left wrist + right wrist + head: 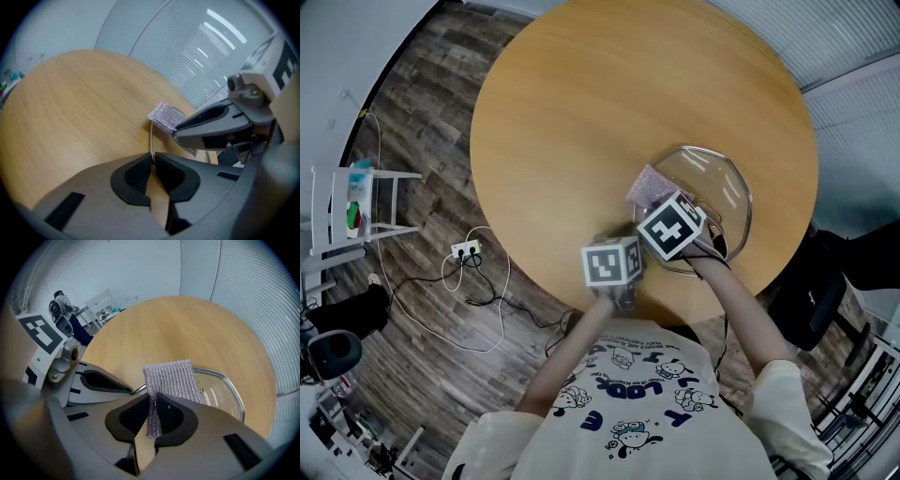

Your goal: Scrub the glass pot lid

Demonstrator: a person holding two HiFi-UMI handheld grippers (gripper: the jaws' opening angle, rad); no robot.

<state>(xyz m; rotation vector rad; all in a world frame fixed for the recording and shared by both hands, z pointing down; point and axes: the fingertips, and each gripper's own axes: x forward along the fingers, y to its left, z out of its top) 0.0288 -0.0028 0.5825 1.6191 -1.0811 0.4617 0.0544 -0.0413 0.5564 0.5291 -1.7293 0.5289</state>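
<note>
The glass pot lid lies on the round wooden table, near its right front edge. My left gripper is shut on the lid's thin metal rim at the lid's near left side. My right gripper is shut on a silver scrub pad. The pad hangs from the jaws over the lid and spreads onto the glass. From above, the scrub pad rests at the lid's left edge, just beyond both marker cubes. The two grippers sit close together, the right gripper just right of the left.
The table edge runs close behind both grippers. On the floor to the left stand a white chair and a power strip with cables. A dark chair stands to the right of the table.
</note>
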